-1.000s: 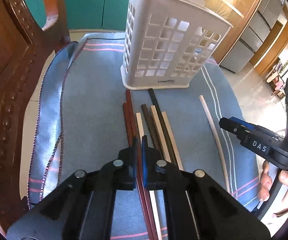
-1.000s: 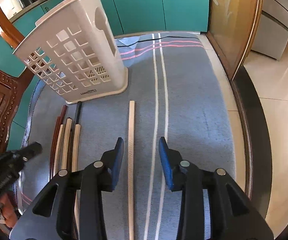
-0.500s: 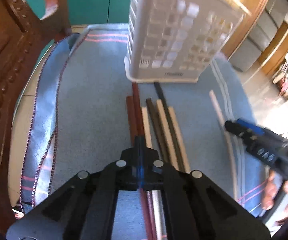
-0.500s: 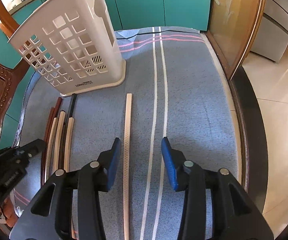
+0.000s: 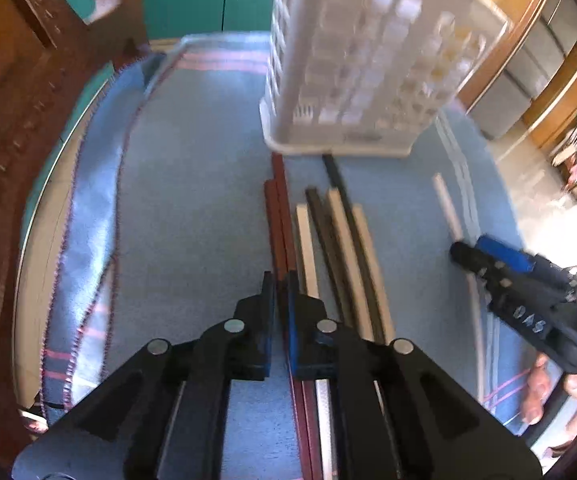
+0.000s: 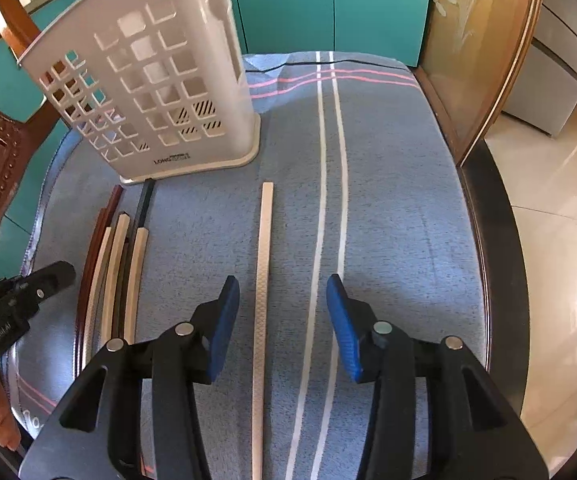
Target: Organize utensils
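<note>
In the left wrist view, we find the left gripper [image 5: 281, 284] with its jaws almost together on a red-brown chopstick [image 5: 280, 216]; the jaws have just eased open slightly, and the stick runs through the narrow slit. The stick lies on the blue cloth [image 5: 192, 200] at the left edge of a row of dark and cream chopsticks [image 5: 344, 248], whose far ends reach the base of the white utensil holder [image 5: 368, 80]. This view is blurred. In the right wrist view, we find the right gripper [image 6: 282, 280] with its jaws apart and just widened; a single pale chopstick [image 6: 264, 260] lies on the cloth between them, nearer the left finger, touched by neither pad. The holder stands upright at upper left.
</note>
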`<state>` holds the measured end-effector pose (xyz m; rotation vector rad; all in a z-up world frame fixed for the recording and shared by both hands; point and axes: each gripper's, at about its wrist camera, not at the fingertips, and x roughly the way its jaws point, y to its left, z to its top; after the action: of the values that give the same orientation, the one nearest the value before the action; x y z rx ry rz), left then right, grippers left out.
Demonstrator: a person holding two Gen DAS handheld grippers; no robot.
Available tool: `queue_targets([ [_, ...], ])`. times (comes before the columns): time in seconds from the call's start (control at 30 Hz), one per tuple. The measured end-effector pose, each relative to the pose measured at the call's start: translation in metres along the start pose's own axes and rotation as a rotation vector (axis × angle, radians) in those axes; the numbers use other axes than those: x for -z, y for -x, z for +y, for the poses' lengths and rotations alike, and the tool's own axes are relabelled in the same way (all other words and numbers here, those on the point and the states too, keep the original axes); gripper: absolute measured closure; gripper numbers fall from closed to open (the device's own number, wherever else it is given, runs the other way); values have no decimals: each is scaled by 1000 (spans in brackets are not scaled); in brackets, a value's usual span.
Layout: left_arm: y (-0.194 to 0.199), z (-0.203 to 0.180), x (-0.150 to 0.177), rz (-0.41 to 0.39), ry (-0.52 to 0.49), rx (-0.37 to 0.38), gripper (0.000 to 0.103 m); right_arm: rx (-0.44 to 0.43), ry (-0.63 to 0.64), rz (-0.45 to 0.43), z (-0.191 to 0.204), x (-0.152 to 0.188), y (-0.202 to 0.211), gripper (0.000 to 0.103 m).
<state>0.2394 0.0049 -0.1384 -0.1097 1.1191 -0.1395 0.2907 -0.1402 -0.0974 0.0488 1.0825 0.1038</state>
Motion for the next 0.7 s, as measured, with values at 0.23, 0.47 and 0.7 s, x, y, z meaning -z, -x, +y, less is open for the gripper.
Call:
queue_targets([
  [0.23,1,-11,2,-27,-10,-46,99,-1,13,-4,3,3,1,53],
  [0.47,15,-3,-2,-77,37,-55,102,42,91,-27,11,13,2,49],
  [0.7,49,-14,1,-162,-12,-31,102,56,113,-52,9,20,2,42],
])
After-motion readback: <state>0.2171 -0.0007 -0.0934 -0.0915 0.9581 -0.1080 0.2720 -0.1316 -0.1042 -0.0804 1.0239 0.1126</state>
